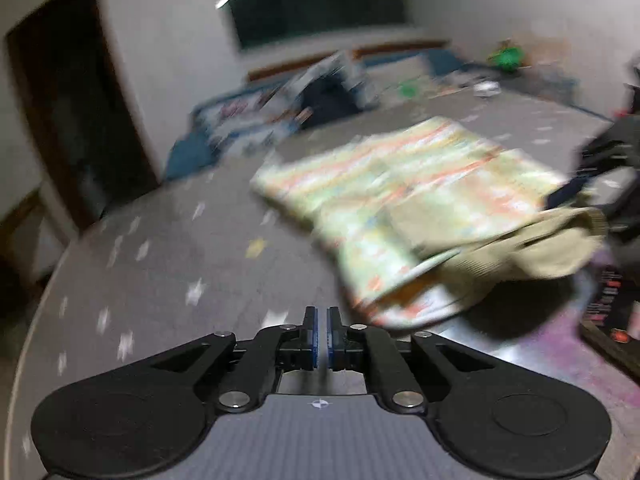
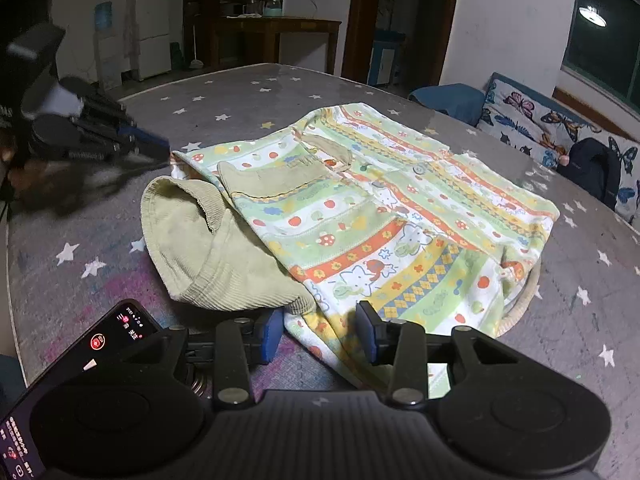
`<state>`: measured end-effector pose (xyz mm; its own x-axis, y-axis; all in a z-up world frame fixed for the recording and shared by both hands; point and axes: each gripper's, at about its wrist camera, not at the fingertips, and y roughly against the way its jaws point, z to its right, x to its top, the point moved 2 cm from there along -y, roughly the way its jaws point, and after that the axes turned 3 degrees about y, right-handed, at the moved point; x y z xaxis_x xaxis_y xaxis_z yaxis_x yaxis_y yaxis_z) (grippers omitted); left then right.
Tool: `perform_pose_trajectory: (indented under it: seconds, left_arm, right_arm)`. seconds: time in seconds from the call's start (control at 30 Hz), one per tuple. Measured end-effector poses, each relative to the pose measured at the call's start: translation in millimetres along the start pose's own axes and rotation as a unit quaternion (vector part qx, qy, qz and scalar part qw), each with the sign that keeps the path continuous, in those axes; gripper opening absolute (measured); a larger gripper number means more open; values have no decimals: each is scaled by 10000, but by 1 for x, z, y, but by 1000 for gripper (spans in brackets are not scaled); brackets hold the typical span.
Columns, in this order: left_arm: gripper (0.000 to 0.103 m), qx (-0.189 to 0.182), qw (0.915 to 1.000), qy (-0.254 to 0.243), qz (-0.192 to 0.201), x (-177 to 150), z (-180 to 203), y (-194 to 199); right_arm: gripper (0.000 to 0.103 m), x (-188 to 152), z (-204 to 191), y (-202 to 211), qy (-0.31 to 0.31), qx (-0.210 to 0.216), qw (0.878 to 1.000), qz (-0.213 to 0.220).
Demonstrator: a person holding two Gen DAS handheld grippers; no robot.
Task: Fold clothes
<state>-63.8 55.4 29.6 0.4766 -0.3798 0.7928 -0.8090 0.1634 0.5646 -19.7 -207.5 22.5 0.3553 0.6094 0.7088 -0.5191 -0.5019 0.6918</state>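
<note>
A child's patterned garment [image 2: 384, 220] in green, orange and yellow, with an olive corduroy hood [image 2: 200, 248], lies partly folded on the grey star-print table [image 2: 240, 92]. It also shows, blurred, in the left wrist view [image 1: 404, 208]. My right gripper [image 2: 320, 334] is open at the garment's near edge, its fingers either side of the cloth there. My left gripper [image 1: 321, 334] is shut and empty, over bare table short of the garment; it appears blurred at the left of the right wrist view [image 2: 144, 146].
A phone [image 2: 92, 356] with a lit screen lies at the table's near left corner. A butterfly-print sofa [image 2: 560, 128] with a dark backpack [image 2: 596, 172] stands beyond the right edge. A wooden table [image 2: 276, 36] and fridge [image 2: 152, 28] stand far back.
</note>
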Motion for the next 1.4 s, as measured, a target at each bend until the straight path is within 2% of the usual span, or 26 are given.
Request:
perform_pose_trajectory:
  seconds: [0.07,0.1,0.13,0.2,0.23,0.3,0.37,0.5,0.57,0.6,0.63,0.67,0.7,0.73,0.8,1.03,1.3,1.4]
  left_arm:
    - [13,-204,9980,-544,231,2,12,8]
    - [22,-284,9951,-898,314,1,21,9]
    - [37,-345,9903,-1289,392,-1,32,9]
    - [45,-394,9809,-1837,499,-6,49,6]
    - [47,-424,9762,-2059,531,-8,57,4]
    - [49,-433,9720,-2247,541,-8,64,-2]
    - [50,-409,9683,-2399,560,-7,70,-9]
    - [56,-463,9632,-2574,615,-6,76,-22]
    - [56,-489,9624,-2595,639,-6,76,-26]
    - [50,-547,9633,-2555,619,-7,75,-26]
    - [34,-607,9647,-2493,585,-6,74,-29]
    - [28,-630,9664,-2429,553,-5,72,-30]
    - [25,-645,9682,-2354,543,-4,71,-30]
    - [18,-663,9701,-2274,534,-3,69,-30]
    - [14,-699,9736,-2110,528,-1,67,-27]
    - [12,-830,9785,-1784,616,8,63,-5]
    - [12,-1232,9779,-1516,750,19,55,45]
    - [12,-1119,9802,-1410,822,33,50,45]
  right_arm:
    - [38,0,-4,1,123,-36,9999,46]
    - [38,1,-6,1,162,-34,9998,63]
    - [37,1,-7,1,200,-32,9998,81]
    - [37,3,-9,0,229,-13,9997,109]
    - [37,4,-9,-1,230,0,9997,121]
    - [37,5,-8,-4,192,48,9997,151]
    - [29,7,-6,-6,73,138,9998,157]
    - [19,12,-2,-4,-36,231,9996,181]
    - [16,15,0,0,-118,253,9993,242]
    - [16,17,1,2,-154,256,9992,274]
    - [15,18,2,4,-175,242,9991,310]
    - [15,19,4,6,-188,233,9990,341]
    - [15,19,4,7,-202,234,9989,354]
    - [14,20,5,8,-224,240,9988,365]
    - [14,20,4,9,-233,245,9987,375]
    - [13,22,-2,25,-178,275,9985,440]
    - [13,23,-23,72,-6,478,9974,543]
    - [12,28,-29,88,72,486,9966,657]
